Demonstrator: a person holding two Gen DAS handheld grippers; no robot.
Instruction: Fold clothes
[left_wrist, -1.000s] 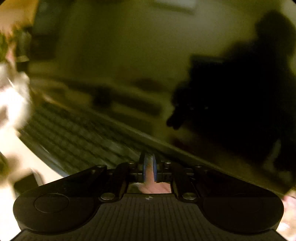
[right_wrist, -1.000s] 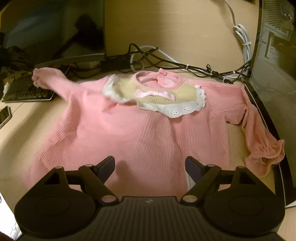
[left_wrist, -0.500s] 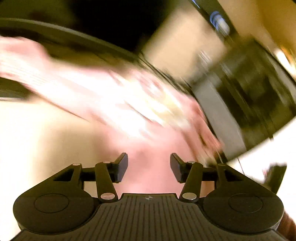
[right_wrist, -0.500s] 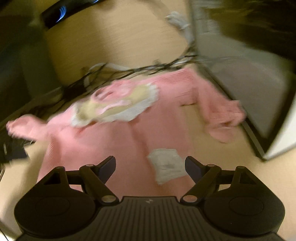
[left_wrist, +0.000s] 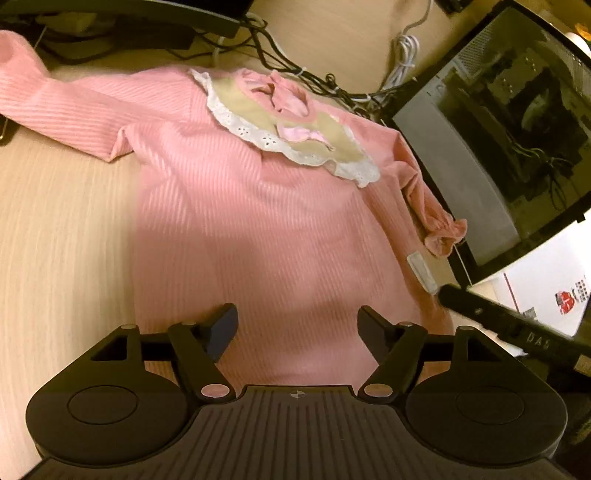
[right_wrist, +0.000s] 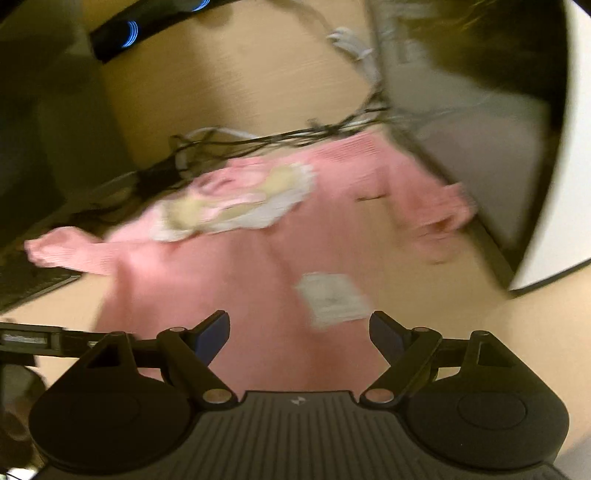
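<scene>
Left hand-held gripper, a second ago clenched on pink cloth facing keyboard, now released, hovering over hem of pink top. Right hand-held gripper also released, view blurred. Top lies spread on desk, collar toward upper frame, left-frame sleeve outstretched, right-frame sleeve bunched against computer case. Risks: cuff snags case edge; cables behind collar catch; one-layer grab skews fold.
</scene>
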